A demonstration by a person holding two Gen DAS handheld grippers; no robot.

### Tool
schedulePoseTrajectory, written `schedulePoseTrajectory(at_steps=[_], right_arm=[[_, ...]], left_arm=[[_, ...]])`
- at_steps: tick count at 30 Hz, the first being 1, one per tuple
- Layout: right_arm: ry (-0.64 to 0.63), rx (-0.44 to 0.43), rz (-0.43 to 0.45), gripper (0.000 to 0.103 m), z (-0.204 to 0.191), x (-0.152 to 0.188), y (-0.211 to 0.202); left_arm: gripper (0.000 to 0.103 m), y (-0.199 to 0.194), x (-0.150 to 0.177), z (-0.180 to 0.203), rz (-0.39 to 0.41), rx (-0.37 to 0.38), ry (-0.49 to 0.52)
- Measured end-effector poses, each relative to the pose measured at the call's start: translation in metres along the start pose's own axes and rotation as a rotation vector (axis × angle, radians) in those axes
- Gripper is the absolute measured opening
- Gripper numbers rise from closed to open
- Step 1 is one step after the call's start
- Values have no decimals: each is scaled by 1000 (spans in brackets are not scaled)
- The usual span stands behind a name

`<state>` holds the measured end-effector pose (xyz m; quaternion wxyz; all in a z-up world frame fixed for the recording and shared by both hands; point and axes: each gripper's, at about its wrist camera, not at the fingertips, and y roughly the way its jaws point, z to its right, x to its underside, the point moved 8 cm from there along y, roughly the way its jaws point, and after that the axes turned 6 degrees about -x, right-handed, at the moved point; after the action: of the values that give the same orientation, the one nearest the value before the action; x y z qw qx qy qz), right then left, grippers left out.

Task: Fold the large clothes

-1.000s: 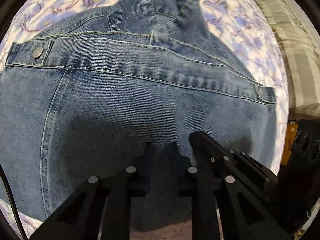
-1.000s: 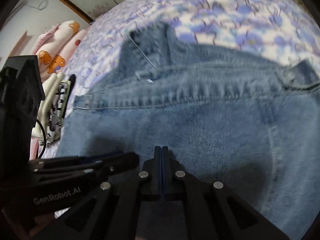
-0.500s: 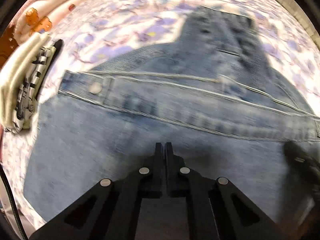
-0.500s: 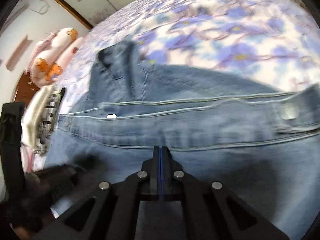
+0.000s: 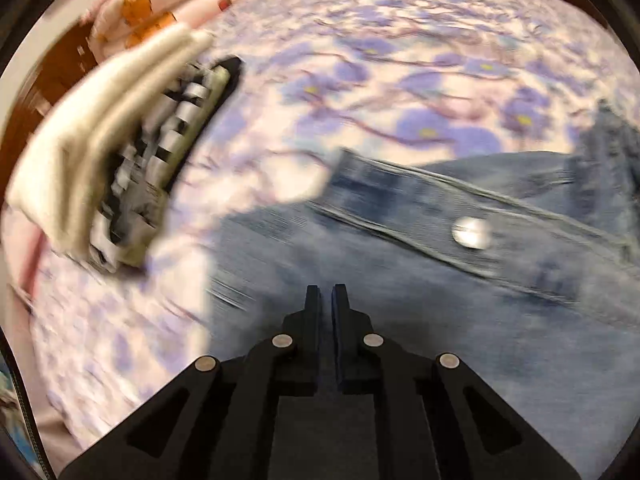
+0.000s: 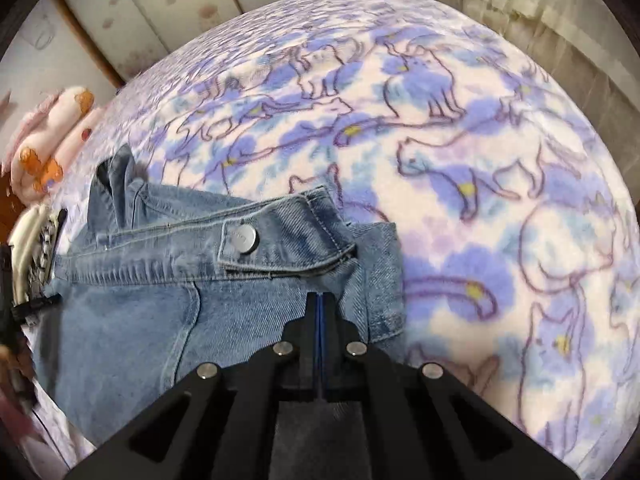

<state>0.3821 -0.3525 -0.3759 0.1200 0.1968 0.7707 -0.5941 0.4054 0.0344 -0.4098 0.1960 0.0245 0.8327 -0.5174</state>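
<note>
A blue denim garment (image 5: 440,320) lies flat on the bedspread, its band with a metal button (image 5: 471,232) across the top. My left gripper (image 5: 326,292) hovers over the denim near its left edge. Its jaws are opening, with a narrow gap and nothing pinched between them. In the right wrist view the same denim garment (image 6: 132,320) shows its right end, where the buttoned tab (image 6: 243,236) lies folded over. My right gripper (image 6: 320,296) is shut, its blue pads pressed together, and sits just above the garment's right edge with no cloth in it.
The bedspread (image 6: 480,160) has a purple cat and flower print and runs wide to the right. A stack of folded clothes (image 5: 120,160) lies left of the denim. Pink and orange plush bedding (image 6: 52,128) sits behind it. A pale curtain (image 6: 540,12) hangs at the far right.
Both grippers slid apart over the denim, the left toward its left edge, the right toward its right edge. The left jaws closed from open, then parted slightly.
</note>
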Motion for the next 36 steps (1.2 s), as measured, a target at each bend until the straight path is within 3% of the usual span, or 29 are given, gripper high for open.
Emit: schedulePoseTrajectory(at_steps=[2, 4, 8, 13, 17, 19, 21, 25, 30, 33, 36], right_arm=[[-56, 55, 1, 0, -8, -2, -1], [-19, 53, 14, 0, -12, -3, -5], [74, -56, 25, 0, -41, 1, -21], [39, -239, 2, 0, -116, 33, -39], [19, -357, -54, 0, -173, 73, -34], [8, -382, -92, 0, -192, 94, -29], [-2, -396, -131, 0, -208, 115, -19], [-11, -367, -155, 0, -215, 132, -2], [20, -357, -162, 0, -203, 134, 14], [-3, -374, -155, 0, -192, 129, 12], [-9, -333, -127, 0, -171, 121, 6]], left_arm=[[6, 4, -2, -9, -12, 51, -6], [6, -8, -2, -12, -29, 99, -31], [10, -55, 9, 17, -35, 265, 6], [14, -118, 57, 87, -81, 473, 138], [14, -144, 100, 127, -103, 528, 217], [12, -146, 125, 140, -151, 568, 242], [12, -144, 146, 149, -207, 581, 246], [11, -137, 164, 152, -206, 551, 247], [7, -125, 166, 154, -262, 555, 210], [6, -123, 168, 149, -249, 528, 215], [6, -119, 167, 143, -231, 506, 242]])
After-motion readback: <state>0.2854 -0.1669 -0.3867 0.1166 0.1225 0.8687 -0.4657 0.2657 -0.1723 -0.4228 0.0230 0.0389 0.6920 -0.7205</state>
